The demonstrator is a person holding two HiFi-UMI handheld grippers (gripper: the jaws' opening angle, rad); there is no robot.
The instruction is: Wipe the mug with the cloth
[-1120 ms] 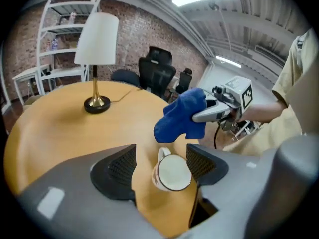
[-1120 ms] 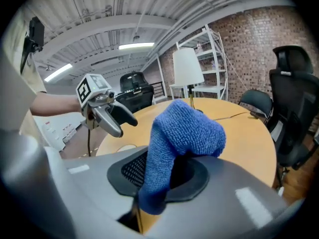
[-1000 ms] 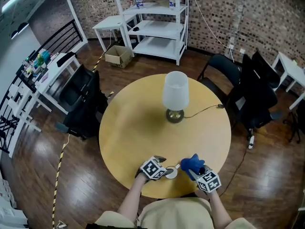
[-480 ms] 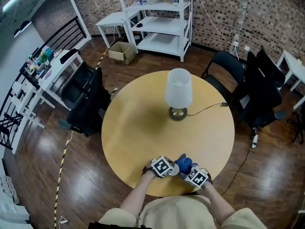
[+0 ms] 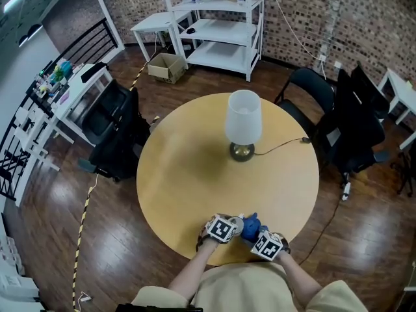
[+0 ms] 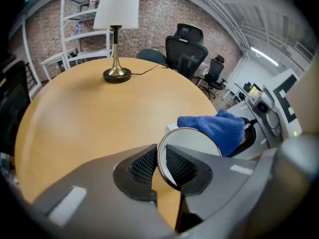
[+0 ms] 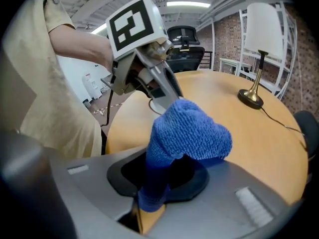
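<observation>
The left gripper point(image 6: 158, 167) has its jaws drawn narrow and clamped on the wall of the white, round-mouthed mug with a thin dark rim point(image 6: 192, 144). One pad lies outside the rim and the other inside it. The mug's open mouth faces up toward that gripper's camera, so its long axis runs roughly upright, leaning a little toward the person. No view shows whether its base rests on the counter. In the head view the mug sits over the near edge of the round, pale yellow wooden counter point(image 5: 182, 174), right in front of the person and between the two marker cubes. The right gripper point(image 7: 152, 189) is closed on the lower end of the bright blue terry cloth point(image 7: 189, 136), which rises from the pinch and bulges into a rounded wad above the jaws. In the left gripper view that wad lies at the mug's far right side, touching it or just beside it; which one cannot be told. In the right gripper view the cloth covers most of the mug, and the left gripper's marker cube and the hand holding it stand just behind. Further out, near the middle of the counter and well apart from the mug, stands a table lamp with a white shade and a brass foot point(image 6: 118, 6), upright. Its thin black cable point(image 5: 279, 149) trails off toward the counter's right edge. Beyond the counter are black office chairs point(image 6: 184, 46), white metal shelving point(image 5: 218, 18) and a brick wall point(image 5: 364, 18).
</observation>
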